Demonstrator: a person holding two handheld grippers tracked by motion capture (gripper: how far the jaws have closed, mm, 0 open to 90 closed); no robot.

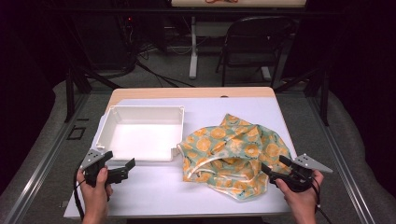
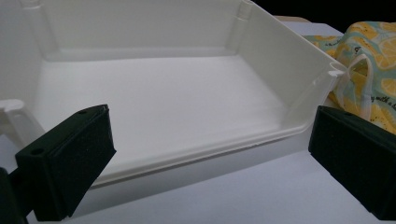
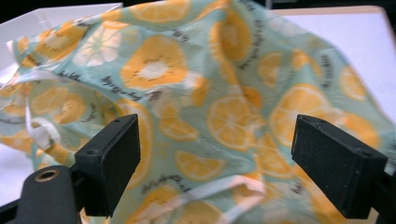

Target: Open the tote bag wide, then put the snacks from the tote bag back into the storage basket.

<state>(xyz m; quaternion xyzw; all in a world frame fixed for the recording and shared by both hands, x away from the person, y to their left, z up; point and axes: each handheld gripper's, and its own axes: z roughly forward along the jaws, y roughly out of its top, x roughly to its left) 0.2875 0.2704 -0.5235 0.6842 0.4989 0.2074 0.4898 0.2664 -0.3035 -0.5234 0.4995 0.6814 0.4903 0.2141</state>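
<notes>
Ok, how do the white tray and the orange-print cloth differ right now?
The white tray is rigid, plain and boxy; the orange-print cloth is soft, patterned and crumpled. The tray sits ahead of the left gripper, the cloth by the right gripper. Both rest on the table, touching at the tray's corner, neither gripped.

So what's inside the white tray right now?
The white tray shows only its bare white floor and walls; nothing lies in it. The orange-print cloth sits heaped beside its right wall, and whatever is under the cloth is covered.
</notes>
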